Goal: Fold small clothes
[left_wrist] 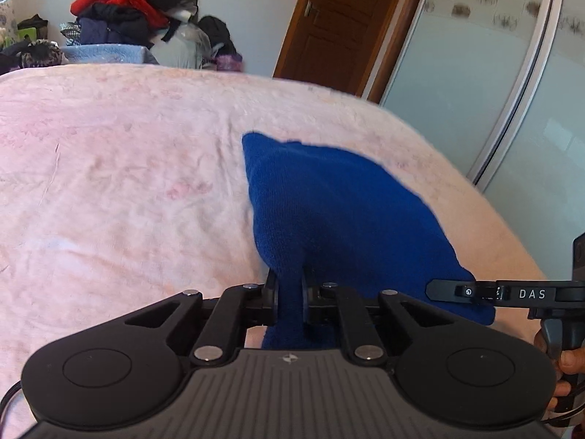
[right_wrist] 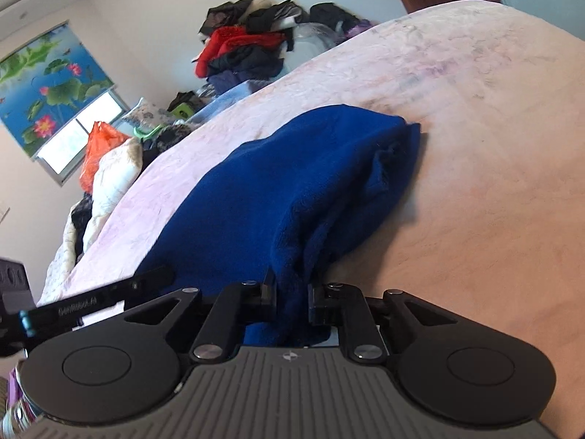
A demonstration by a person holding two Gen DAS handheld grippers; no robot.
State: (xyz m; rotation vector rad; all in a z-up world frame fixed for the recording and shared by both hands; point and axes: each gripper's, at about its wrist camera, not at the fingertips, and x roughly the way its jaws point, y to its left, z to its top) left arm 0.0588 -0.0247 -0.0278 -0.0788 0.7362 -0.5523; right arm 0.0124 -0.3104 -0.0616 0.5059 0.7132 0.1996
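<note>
On the pink bed cover [left_wrist: 128,168] in front of me lies the blue garment [left_wrist: 329,212], already doubled over on itself, with stacked layers showing at its far right end. My left tool [left_wrist: 290,298] is clenched on its near edge, cloth bunched between the pads. My right tool [right_wrist: 292,298] is clamped the same way on the near edge further right. I judge one fold is made and both grips are set for the next, so the lifting, laying over and flattening are left. Far off, the heap of clothes [left_wrist: 131,11] looks unsorted; whether it belongs to this job I cannot tell
</note>
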